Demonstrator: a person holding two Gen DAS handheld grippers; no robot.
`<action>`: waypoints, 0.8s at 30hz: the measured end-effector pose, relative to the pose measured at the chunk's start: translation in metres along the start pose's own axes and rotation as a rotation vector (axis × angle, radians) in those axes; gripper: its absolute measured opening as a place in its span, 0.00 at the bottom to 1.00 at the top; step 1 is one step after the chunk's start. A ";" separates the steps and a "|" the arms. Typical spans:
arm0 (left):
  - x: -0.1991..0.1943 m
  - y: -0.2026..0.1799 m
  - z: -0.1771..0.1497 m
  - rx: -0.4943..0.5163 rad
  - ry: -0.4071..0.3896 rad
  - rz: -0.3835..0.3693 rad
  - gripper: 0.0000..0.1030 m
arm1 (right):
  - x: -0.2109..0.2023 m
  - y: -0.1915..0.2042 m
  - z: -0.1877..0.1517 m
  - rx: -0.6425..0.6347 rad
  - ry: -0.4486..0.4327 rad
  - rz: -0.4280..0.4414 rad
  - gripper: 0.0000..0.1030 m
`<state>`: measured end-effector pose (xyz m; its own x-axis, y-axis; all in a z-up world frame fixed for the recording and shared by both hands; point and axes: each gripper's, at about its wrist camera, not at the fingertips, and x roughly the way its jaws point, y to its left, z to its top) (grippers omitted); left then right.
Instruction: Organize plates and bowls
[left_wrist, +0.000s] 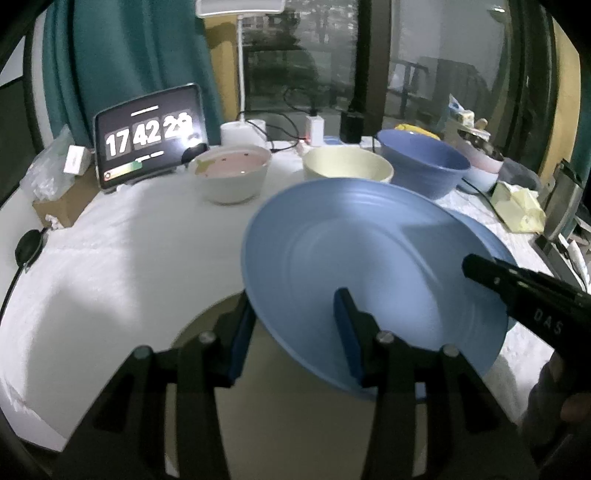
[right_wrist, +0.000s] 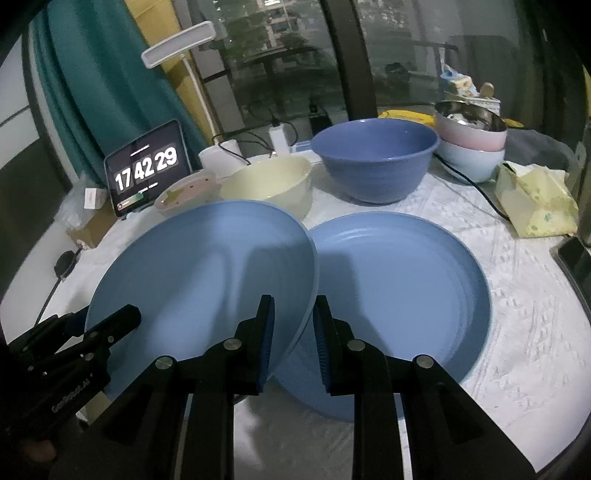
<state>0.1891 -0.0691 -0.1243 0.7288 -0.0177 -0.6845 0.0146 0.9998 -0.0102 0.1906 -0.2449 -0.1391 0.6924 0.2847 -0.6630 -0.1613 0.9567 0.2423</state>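
A light blue plate (left_wrist: 362, 251) (right_wrist: 207, 266) hangs tilted above the table, held from both sides. My left gripper (left_wrist: 293, 301) (right_wrist: 125, 317) is shut on its left rim. My right gripper (right_wrist: 293, 301) (left_wrist: 476, 266) is shut on its right rim, one finger above and one below. A second blue plate (right_wrist: 406, 288) lies flat on the white cloth just right of the held one and partly under it. Behind stand a dark blue bowl (right_wrist: 373, 162) (left_wrist: 424, 162), a cream bowl (right_wrist: 269, 184) (left_wrist: 347, 166) and a white bowl with a pink inside (left_wrist: 232, 177) (right_wrist: 184, 192).
Stacked pink and pale blue bowls (right_wrist: 472, 144) with a metal one on top sit at the back right. A tablet clock (left_wrist: 147, 136), a lamp base (left_wrist: 240, 133) and cables line the back. A yellow tissue pack (right_wrist: 535, 203) lies right; a cardboard box (left_wrist: 62, 206) left.
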 end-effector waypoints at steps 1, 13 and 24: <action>0.000 -0.003 0.000 0.005 0.002 0.000 0.43 | 0.000 -0.004 0.000 0.007 -0.001 0.000 0.23; 0.011 -0.043 0.006 0.067 0.027 -0.018 0.43 | -0.002 -0.044 -0.001 0.065 -0.007 -0.016 0.23; 0.027 -0.078 0.010 0.112 0.066 -0.054 0.43 | -0.003 -0.080 0.001 0.113 -0.009 -0.045 0.23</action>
<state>0.2141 -0.1474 -0.1344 0.6783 -0.0678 -0.7316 0.1317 0.9908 0.0302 0.2018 -0.3225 -0.1560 0.7038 0.2406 -0.6684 -0.0500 0.9553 0.2913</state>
